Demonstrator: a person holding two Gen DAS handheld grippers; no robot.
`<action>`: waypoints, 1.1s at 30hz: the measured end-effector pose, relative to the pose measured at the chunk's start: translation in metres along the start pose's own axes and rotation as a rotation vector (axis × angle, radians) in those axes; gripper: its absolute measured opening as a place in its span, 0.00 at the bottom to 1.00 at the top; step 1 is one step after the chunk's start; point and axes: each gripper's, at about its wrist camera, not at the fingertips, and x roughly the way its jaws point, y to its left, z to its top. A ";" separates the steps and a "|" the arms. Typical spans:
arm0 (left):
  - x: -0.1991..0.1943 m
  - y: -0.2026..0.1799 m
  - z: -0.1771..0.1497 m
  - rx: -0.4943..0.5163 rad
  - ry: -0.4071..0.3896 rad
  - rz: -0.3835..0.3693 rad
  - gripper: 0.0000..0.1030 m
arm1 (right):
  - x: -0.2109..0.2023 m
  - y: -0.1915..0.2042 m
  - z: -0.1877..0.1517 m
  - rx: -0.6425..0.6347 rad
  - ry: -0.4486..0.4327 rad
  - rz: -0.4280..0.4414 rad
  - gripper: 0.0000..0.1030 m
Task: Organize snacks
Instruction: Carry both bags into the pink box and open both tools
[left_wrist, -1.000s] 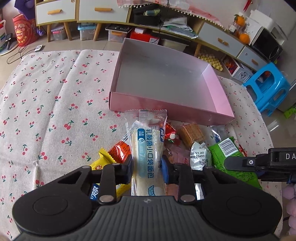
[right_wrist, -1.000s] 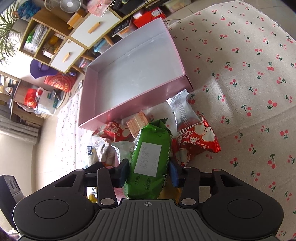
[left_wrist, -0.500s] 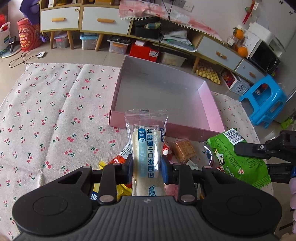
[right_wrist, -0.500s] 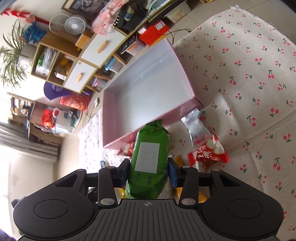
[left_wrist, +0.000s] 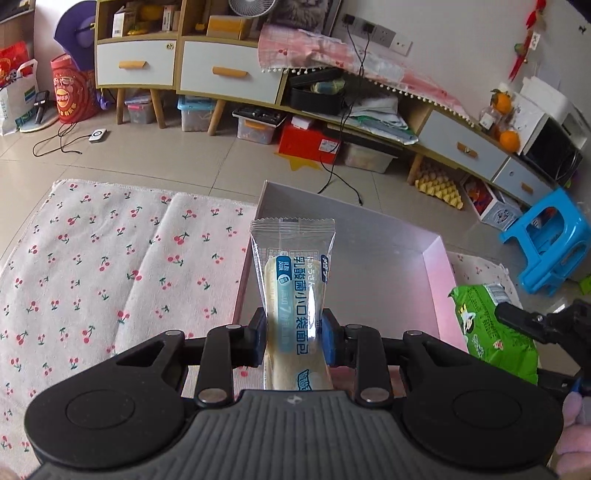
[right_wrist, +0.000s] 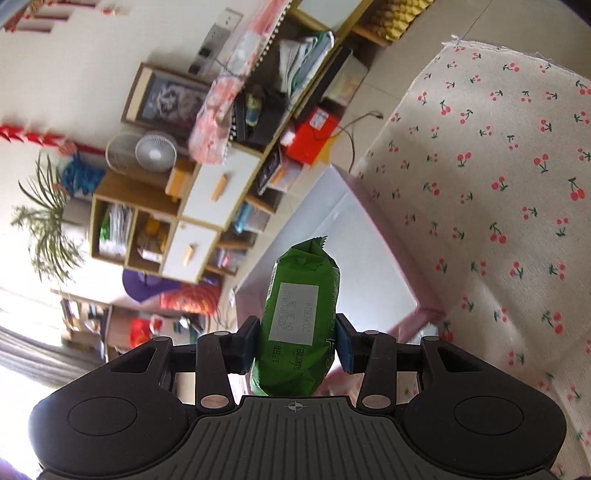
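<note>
Both grippers have lifted their packets off the snack pile, now out of sight, toward the pink box (left_wrist: 439, 273). The left gripper (left_wrist: 293, 334) pinches the bread packet (left_wrist: 293, 295) above the box's near left corner. The right gripper (right_wrist: 297, 343) clamps the green packet (right_wrist: 301, 314) over its near right side.

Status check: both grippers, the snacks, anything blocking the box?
Left gripper shut on bread pack. Right gripper shut on green pack. Both above pink box. Nothing in the way.
</note>
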 end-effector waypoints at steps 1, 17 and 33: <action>0.004 0.000 0.002 -0.005 -0.007 0.000 0.26 | 0.003 -0.003 0.002 0.004 -0.008 0.002 0.40; 0.035 -0.005 -0.005 0.068 -0.058 0.079 0.24 | 0.027 -0.009 -0.002 -0.122 -0.022 -0.103 0.41; 0.028 -0.013 -0.010 0.144 -0.040 0.084 0.64 | 0.015 -0.001 0.001 -0.151 -0.034 -0.103 0.63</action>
